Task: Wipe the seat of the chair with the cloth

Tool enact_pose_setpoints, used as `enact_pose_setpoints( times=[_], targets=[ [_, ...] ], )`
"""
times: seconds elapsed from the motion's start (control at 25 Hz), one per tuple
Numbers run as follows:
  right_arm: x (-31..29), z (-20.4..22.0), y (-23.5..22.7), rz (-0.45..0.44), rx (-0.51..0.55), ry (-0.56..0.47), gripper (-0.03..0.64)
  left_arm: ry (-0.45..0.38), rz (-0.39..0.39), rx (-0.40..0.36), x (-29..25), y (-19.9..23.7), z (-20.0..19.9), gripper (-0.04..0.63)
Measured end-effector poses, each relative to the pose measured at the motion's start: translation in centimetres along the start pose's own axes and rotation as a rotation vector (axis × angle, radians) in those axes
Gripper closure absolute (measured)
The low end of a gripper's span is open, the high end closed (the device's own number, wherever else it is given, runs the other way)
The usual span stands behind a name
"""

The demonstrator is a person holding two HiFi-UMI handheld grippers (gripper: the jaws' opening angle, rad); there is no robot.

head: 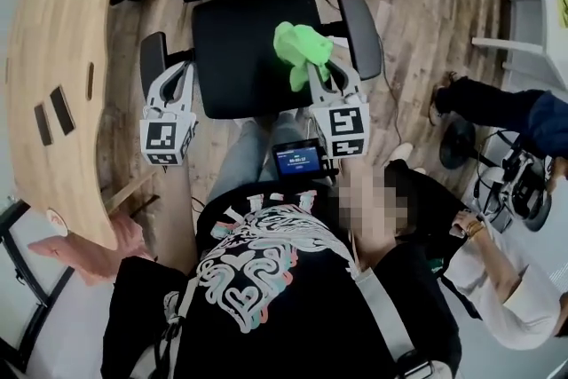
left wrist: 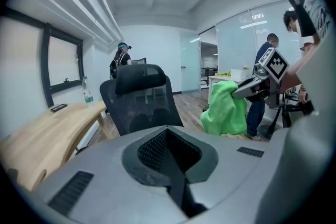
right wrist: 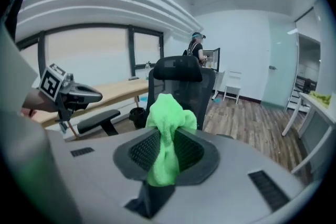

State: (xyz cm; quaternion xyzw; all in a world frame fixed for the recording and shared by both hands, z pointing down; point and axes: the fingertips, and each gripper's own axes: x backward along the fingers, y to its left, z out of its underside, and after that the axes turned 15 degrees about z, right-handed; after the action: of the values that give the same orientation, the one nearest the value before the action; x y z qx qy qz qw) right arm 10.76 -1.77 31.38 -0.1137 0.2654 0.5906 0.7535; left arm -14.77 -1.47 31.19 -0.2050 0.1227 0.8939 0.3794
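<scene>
The right claw (head: 327, 77) pinches the lime-green cloth (head: 300, 47) at its bunched middle. It looks soft, light and floppy, with loose folds spilling beyond the jaws and the black padded chair seat (head: 232, 58) below. The left claw (head: 171, 84) hovers alongside, closed and empty.

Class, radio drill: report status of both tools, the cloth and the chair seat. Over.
Left tool shut, empty. Right tool shut on green cloth, held above chair seat. Nothing lying on it.

The cloth (head: 300, 47) bunches at the right gripper's (head: 325, 74) tips, clamped there, above the seat (head: 240, 49) ahead. The left gripper (head: 174, 82) sits beside an armrest (head: 153, 58), with the desk (head: 62, 58) further to its left.
</scene>
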Motion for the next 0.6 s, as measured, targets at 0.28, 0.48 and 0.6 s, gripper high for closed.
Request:
enact_pose_setpoints(
  times=[0.28,0.48,0.6],
  targets=[
    [4.9,-5.9,-2.6,0.004,-0.091,-0.088,0.548,-0.059,-0.103,-0.006,6.4,0.8,-4.7,0.594],
    [7.0,-8.2,-3.2,-0.002,-0.159,-0.126,0.548,-0.130,-0.143,0.008,8.3,1.1,-7.7,0.594],
    [7.7,-9.0,-3.1,0.014,-0.172,-0.145,0.548,-0.159,-0.139,-0.018,8.8,0.7,-9.8,0.594]
  ],
)
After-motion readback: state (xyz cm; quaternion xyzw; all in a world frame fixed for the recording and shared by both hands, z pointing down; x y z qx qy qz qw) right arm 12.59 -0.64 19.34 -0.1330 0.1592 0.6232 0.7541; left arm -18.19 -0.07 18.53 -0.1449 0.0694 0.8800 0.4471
